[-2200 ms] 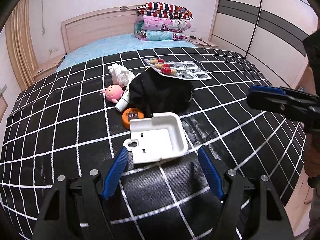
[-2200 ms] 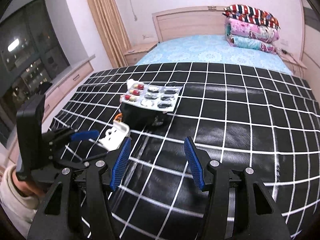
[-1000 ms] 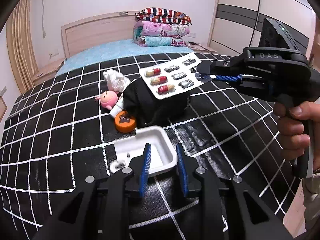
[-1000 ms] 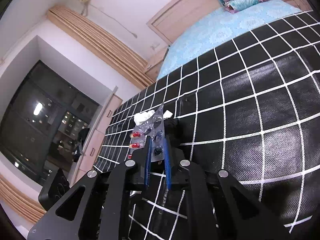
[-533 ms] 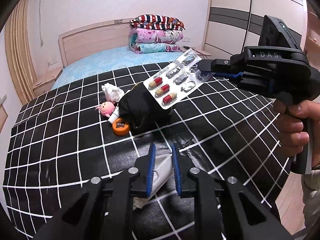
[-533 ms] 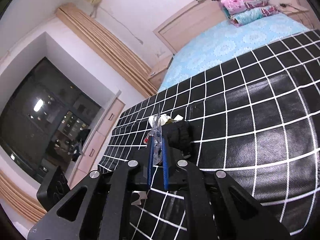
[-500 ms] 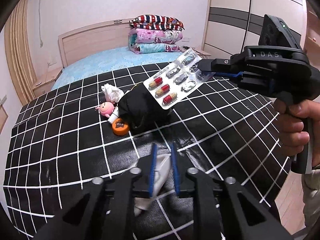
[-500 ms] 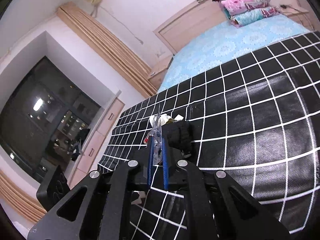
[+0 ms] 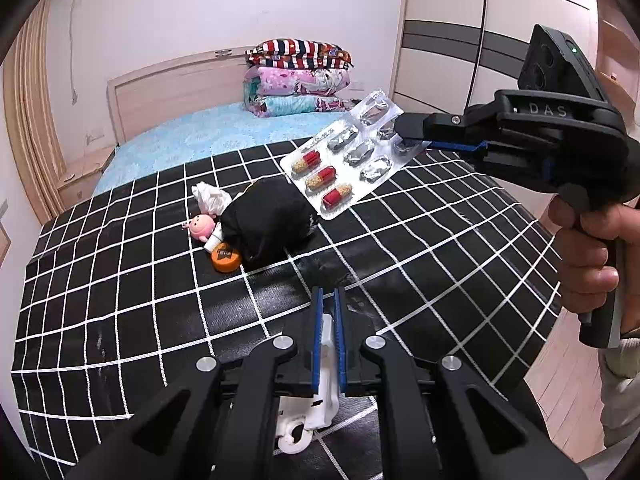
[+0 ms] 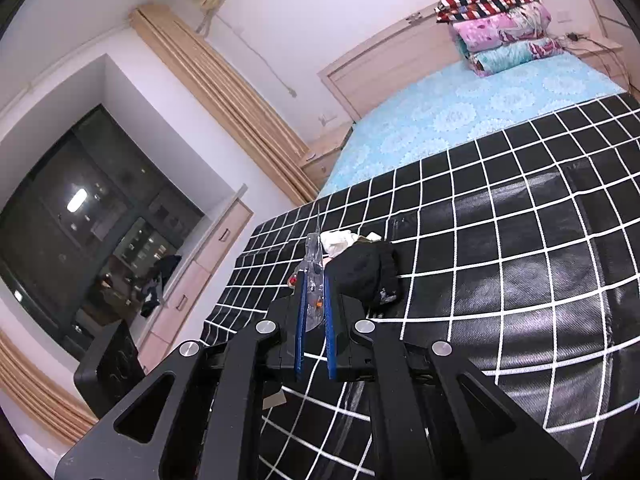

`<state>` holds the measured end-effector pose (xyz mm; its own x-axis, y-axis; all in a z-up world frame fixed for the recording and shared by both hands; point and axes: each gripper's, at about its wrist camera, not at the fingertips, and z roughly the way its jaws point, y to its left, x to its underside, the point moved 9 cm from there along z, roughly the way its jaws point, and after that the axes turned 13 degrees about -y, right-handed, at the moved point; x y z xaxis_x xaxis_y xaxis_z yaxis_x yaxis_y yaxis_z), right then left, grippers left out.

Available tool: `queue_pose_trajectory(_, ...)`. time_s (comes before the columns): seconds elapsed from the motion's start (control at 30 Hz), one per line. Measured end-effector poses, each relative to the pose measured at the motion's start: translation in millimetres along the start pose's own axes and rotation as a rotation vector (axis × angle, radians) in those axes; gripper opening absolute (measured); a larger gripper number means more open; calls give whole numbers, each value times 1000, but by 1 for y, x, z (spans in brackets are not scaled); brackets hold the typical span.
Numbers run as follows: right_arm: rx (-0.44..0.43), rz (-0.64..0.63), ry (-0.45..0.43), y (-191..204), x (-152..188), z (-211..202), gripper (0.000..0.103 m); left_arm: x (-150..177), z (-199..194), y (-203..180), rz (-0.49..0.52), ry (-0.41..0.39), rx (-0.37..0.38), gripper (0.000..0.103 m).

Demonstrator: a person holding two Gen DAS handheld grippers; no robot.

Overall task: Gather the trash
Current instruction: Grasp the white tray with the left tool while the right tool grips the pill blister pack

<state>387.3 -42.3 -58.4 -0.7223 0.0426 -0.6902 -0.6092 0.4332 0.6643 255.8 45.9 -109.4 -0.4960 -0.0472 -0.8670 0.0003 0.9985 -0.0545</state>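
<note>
With both pieces lifted clear for carrying, your left gripper (image 9: 327, 312) clamps the white plastic tray (image 9: 325, 380) while your right gripper (image 10: 313, 304) pinches the blister pack (image 9: 344, 162).

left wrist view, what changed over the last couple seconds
The left hand-held gripper closed on the white plastic tray and lifted it. The right hand-held gripper took the pill blister pack off the black bag. Tissue, pink toy and orange cap stayed put.
</note>
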Motion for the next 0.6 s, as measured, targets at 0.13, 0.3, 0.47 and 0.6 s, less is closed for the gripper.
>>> queue_pose_trajectory(0.13,-1,-27,-8,10,3,-10,9,-4,-13,-9,13,-15,7,5)
queue_pose_trajectory(0.3,-9,-42,-19,21,11,-29,9,-6,-32,-22,35,-36,18,5)
queue_pose_trajectory(0.47,-14,-62,-39,35,20,-53,9,0,-49,-38,59,-39,42,5)
queue_pose_trajectory(0.6,-6,-91,-49,43,27,-71,9,5,-59,-49,27,-32,93,5)
